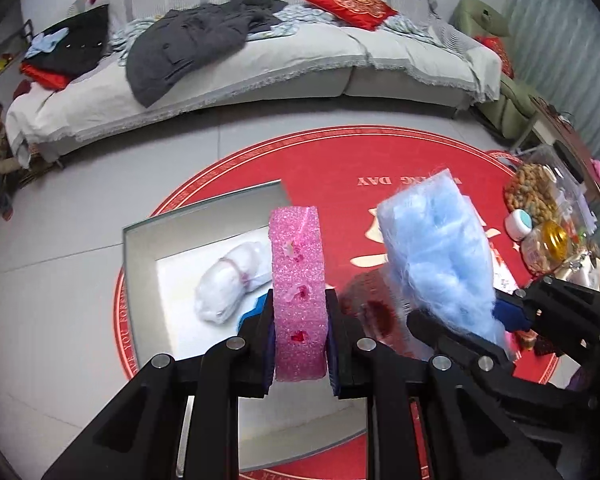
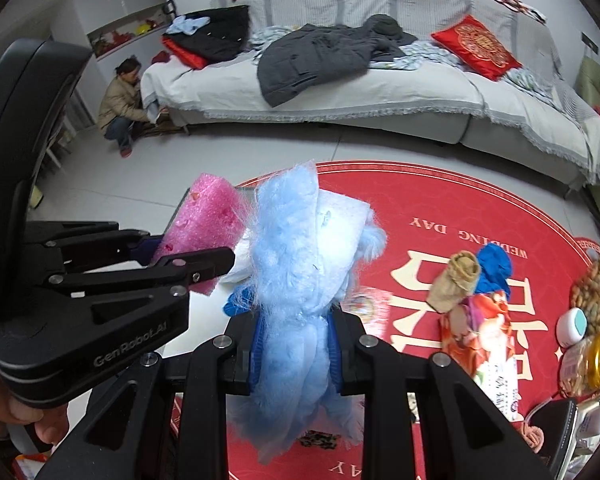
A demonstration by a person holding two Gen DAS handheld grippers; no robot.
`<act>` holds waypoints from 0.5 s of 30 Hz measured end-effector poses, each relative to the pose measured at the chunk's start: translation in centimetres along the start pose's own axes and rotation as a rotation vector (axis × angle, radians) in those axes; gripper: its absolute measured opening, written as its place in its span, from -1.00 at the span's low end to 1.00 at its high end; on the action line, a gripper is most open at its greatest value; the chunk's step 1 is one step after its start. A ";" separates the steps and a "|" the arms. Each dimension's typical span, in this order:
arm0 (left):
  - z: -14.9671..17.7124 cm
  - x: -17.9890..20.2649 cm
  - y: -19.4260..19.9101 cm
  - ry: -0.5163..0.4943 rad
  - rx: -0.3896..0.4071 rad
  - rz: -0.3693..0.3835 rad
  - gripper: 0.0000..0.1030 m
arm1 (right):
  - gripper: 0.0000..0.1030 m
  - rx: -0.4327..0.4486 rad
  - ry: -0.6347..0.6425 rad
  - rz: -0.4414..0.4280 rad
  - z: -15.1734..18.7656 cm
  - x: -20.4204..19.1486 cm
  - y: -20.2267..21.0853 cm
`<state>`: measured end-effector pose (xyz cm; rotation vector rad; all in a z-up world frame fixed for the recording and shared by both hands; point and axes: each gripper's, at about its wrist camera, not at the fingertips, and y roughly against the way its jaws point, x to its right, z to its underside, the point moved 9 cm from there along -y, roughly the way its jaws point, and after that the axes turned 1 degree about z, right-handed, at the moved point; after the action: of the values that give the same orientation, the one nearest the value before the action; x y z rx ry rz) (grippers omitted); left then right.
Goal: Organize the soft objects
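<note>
My left gripper [image 1: 299, 340] is clamped on a pink foam block [image 1: 298, 292], which stands upright between the pads and rises above them. Below and to the left of it I see an open grey box [image 1: 140, 264] with a white lining, and inside lies a white bundle [image 1: 230, 284] tied with a pink band, with a bit of blue cloth [image 1: 256, 310] beside it.

My right gripper [image 2: 296, 344] is clamped on a fluffy light-blue bundle [image 2: 300, 280] wrapped in thin plastic; it sticks up past the fingertips and hangs down beneath them too. In the left wrist view, I see the two held things side by side, close but apart.

Everything sits over a round red mat [image 2: 440, 216] on the surface. On the mat to the right stand a tan rolled cloth [image 2: 456, 280], a blue cloth [image 2: 496, 268], a printed red packet [image 2: 484, 332] and a bag of peanuts [image 1: 534, 192]. Behind is a grey sofa [image 1: 300, 68] with a dark jacket [image 1: 188, 48] on it.
</note>
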<state>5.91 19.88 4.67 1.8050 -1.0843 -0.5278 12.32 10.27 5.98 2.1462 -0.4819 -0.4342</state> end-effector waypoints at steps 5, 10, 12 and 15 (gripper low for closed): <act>1.1 -2.0 -0.1 0.042 0.005 -0.012 -0.60 | -0.46 -0.018 0.043 -0.012 0.5 -2.1 -0.9; 2.5 -4.0 0.1 0.074 0.012 -0.034 -0.59 | -0.45 -0.042 0.077 -0.031 1.2 -4.0 -1.9; 3.5 -5.0 0.0 0.089 0.010 -0.049 -0.59 | -0.45 -0.053 0.091 -0.040 1.7 -4.9 -2.3; 5.4 -6.2 -0.9 0.103 -0.013 -0.066 -0.59 | -0.45 -0.070 0.108 -0.051 2.5 -5.9 -3.0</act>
<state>-0.82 22.58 0.75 1.8412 -0.9528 -0.4743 6.60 13.11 2.92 2.1058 -0.3467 -0.3561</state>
